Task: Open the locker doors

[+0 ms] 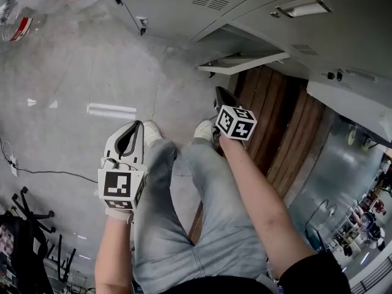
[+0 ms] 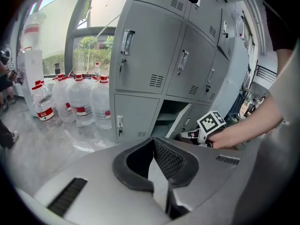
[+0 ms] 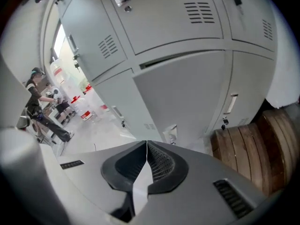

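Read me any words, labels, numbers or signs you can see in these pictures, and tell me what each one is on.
No text here can be read.
Water bottles: red and white labels, print too small to read.
Marker cubes: black and white square patterns only, no words.
Locker doors: no number or name legible on them.
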Demonstrator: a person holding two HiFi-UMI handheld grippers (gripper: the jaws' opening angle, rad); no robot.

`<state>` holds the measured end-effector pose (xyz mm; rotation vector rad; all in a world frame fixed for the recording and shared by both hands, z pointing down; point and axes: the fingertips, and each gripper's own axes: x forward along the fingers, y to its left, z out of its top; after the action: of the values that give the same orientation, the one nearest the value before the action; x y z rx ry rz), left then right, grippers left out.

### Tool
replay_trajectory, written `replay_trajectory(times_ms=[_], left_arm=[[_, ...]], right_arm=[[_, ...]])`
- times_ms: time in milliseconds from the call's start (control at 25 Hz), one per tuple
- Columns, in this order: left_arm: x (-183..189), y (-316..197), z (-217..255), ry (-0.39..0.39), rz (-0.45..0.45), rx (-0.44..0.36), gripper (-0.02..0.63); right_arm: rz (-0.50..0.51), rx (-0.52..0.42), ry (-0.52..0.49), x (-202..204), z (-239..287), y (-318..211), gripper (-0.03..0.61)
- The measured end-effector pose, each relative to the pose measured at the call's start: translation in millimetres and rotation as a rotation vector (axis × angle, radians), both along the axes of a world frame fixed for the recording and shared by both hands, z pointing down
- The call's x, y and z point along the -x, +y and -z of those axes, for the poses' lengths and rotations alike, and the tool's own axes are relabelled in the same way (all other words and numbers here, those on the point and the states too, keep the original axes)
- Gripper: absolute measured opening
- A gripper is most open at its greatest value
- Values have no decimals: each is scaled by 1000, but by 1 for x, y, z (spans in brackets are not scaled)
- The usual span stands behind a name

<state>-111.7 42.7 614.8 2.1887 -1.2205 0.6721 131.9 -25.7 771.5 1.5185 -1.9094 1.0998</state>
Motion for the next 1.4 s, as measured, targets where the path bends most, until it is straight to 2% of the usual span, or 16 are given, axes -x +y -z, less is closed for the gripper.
replay_trajectory(times_ms=[200, 400, 680, 960, 1080, 1200, 1400], left_arm=[[-7, -13, 29, 31, 25, -17, 18], [-14, -18, 70, 91, 28, -43, 17], [-16, -21, 132, 118, 16, -88, 17], [-14, -24, 221, 166, 14, -154, 17], [-17, -27, 261, 158, -12, -197, 17], [-21, -33, 303, 142, -42, -244, 17], [-24, -51, 382, 162, -50, -352, 17]], right_arm=[[157, -36, -39, 32, 60, -2, 26], [258, -94, -80, 58, 142, 1, 26], [381, -224, -77, 86, 263, 0, 26], [453, -368, -67, 99, 388, -3, 26], [465, -426, -72, 103, 436, -3, 26], [473, -487, -80, 105, 486, -1, 26], [465, -575, -95, 103, 561, 2, 26]])
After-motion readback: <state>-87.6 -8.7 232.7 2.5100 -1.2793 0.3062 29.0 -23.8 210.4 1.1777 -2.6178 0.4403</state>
